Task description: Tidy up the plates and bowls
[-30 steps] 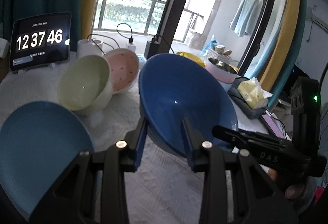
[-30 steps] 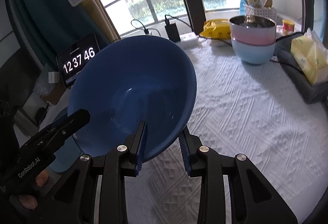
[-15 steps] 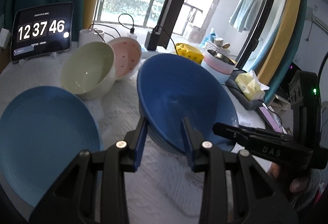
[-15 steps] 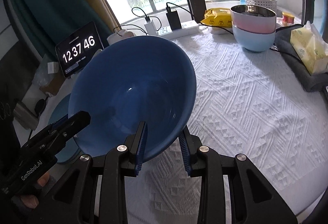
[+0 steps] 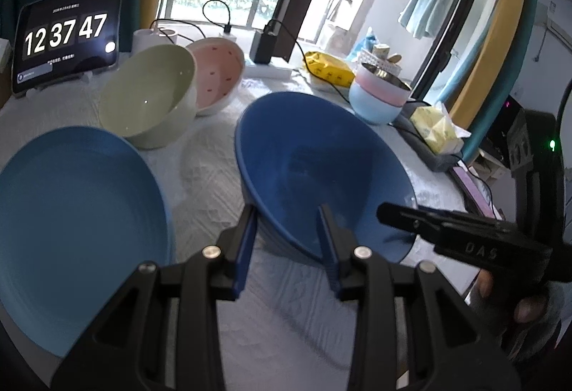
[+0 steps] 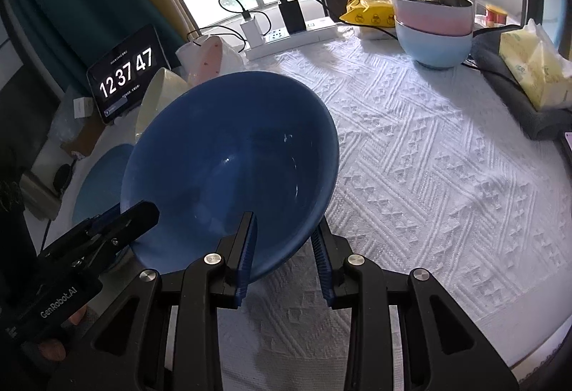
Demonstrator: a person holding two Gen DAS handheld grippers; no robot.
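Note:
A dark blue bowl (image 5: pixel 314 172) (image 6: pixel 232 169) is held tilted above the white tablecloth by both grippers. My left gripper (image 5: pixel 287 223) is shut on its near rim. My right gripper (image 6: pixel 284 233) is shut on the rim from the other side; it also shows at the right of the left wrist view (image 5: pixel 450 230). A light blue plate (image 5: pixel 71 219) lies at the left, partly hidden behind the bowl in the right wrist view (image 6: pixel 102 183). A pale green bowl (image 5: pixel 150 101) and a pink bowl (image 5: pixel 220 76) lean on their sides behind it.
Stacked pink and light blue bowls (image 6: pixel 434 29) stand at the back right. A tablet clock (image 5: pixel 66 37), a power strip with chargers (image 6: pixel 286 33), a yellow packet (image 5: pixel 329 69) and a tissue pack (image 6: pixel 532 69) on a grey cloth line the table's far and right edges.
Both grippers have lifted and drawn back with the dark blue bowl, so more of the tablecloth and light blue plate shows. The clock went from 12:37:46 to 12:37:47.

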